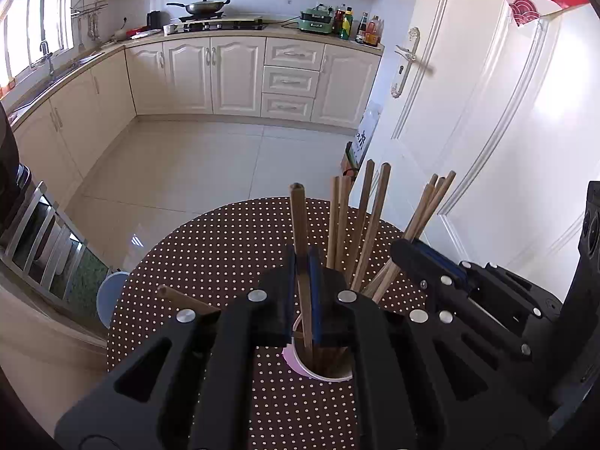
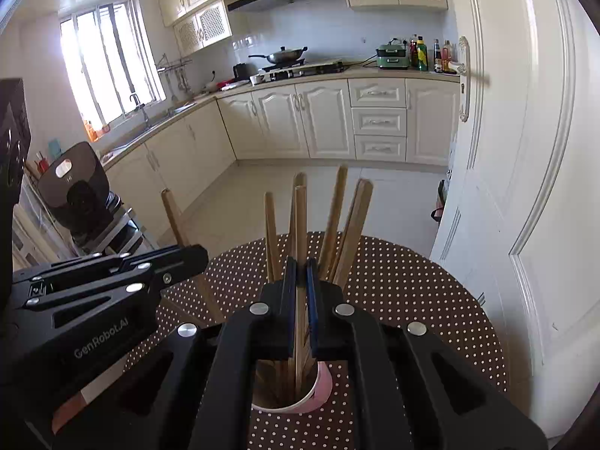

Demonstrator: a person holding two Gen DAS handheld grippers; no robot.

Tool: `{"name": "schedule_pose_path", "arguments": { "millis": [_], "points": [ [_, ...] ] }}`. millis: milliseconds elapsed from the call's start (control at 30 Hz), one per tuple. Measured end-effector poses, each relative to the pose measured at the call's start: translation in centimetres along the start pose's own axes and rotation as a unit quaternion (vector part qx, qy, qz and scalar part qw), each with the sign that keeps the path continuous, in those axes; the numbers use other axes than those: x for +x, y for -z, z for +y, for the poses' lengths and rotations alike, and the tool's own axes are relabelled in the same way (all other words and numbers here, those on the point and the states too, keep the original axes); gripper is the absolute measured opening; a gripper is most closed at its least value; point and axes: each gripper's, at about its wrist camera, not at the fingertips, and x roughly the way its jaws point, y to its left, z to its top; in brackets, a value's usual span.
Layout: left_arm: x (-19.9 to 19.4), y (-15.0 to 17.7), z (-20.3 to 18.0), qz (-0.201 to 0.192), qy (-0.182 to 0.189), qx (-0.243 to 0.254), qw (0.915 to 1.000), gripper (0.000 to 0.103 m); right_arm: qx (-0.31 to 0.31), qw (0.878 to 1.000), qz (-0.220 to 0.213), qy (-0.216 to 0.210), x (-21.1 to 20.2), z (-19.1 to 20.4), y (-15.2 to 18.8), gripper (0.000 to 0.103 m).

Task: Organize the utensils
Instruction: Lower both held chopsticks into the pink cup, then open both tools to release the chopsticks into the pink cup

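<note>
A white and pink paper cup [image 1: 325, 377] stands on the brown polka-dot table [image 1: 210, 255], with several wooden chopsticks [image 1: 365, 217] upright in it. My left gripper [image 1: 304, 259] hangs right over the cup, shut on one chopstick [image 1: 300, 221] whose lower end reaches into the cup. In the right wrist view my right gripper [image 2: 300, 267] is likewise shut on a chopstick [image 2: 300, 221] that runs down into the cup [image 2: 320, 393]. The two grippers are side by side, the left gripper [image 2: 197, 255] at the right one's left. One more chopstick [image 1: 180, 297] lies on the table.
A white door [image 1: 487, 131] stands close behind the table's right side. A light blue stool [image 1: 108, 300] and a metal dish rack [image 1: 45, 240] are at the left. A black appliance [image 2: 75, 187] sits beyond the rack. Cabinets line the far walls across open tiled floor.
</note>
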Motion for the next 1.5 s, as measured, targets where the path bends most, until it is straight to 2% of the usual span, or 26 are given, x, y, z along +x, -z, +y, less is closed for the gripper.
{"name": "schedule_pose_path", "arguments": {
  "millis": [200, 267, 300, 367, 400, 433, 533, 1000, 1267, 1400, 1500],
  "points": [
    [-0.2, 0.2, 0.4, -0.003, -0.007, -0.001, 1.0000, 0.008, 0.008, 1.000, 0.006, 0.001, -0.1, 0.0, 0.2, 0.006],
    [-0.4, 0.4, 0.3, -0.002, -0.010, 0.009, 0.9999, 0.012, 0.010, 1.000, 0.006, 0.003, -0.2, 0.0, 0.2, 0.007],
    [-0.4, 0.5, 0.2, 0.000, -0.011, 0.011, 0.9999, 0.015, 0.011, 1.000, 0.007, 0.002, -0.3, 0.0, 0.3, 0.008],
    [-0.5, 0.6, 0.1, 0.002, -0.006, 0.013, 0.9999, 0.050, 0.014, 1.000, 0.010, -0.001, -0.5, -0.1, 0.4, 0.012],
    [-0.8, 0.7, 0.2, -0.008, -0.016, 0.007, 0.9998, 0.052, 0.018, 1.000, 0.007, 0.008, -0.8, -0.3, 0.5, 0.016],
    [-1.1, 0.9, 0.2, -0.016, -0.019, 0.005, 0.9997, 0.052, 0.019, 1.000, 0.005, 0.008, -1.0, -0.4, 0.6, 0.023],
    [-1.7, 1.3, 0.2, -0.015, -0.011, 0.006, 0.9998, 0.052, 0.019, 1.000, 0.003, 0.016, -1.8, -0.8, 0.9, 0.033],
    [-3.3, 3.4, -0.2, -0.016, -0.030, 0.014, 0.9993, 0.054, 0.015, 0.999, -0.002, 0.039, -4.8, -1.1, 3.0, 0.059],
    [-4.3, 5.6, -0.4, -0.026, -0.046, 0.025, 0.9983, 0.065, 0.011, 0.999, -0.007, 0.040, -6.4, -0.7, 4.2, 0.073],
    [-4.8, 6.8, -0.6, -0.034, -0.057, 0.037, 0.9971, 0.072, -0.003, 0.999, -0.023, 0.049, -7.7, 0.1, 5.0, 0.084],
    [-5.1, 7.7, -0.7, -0.041, -0.057, 0.041, 0.9967, 0.075, -0.009, 0.998, -0.034, 0.053, -8.5, 0.4, 5.8, 0.087]
  ]
}}
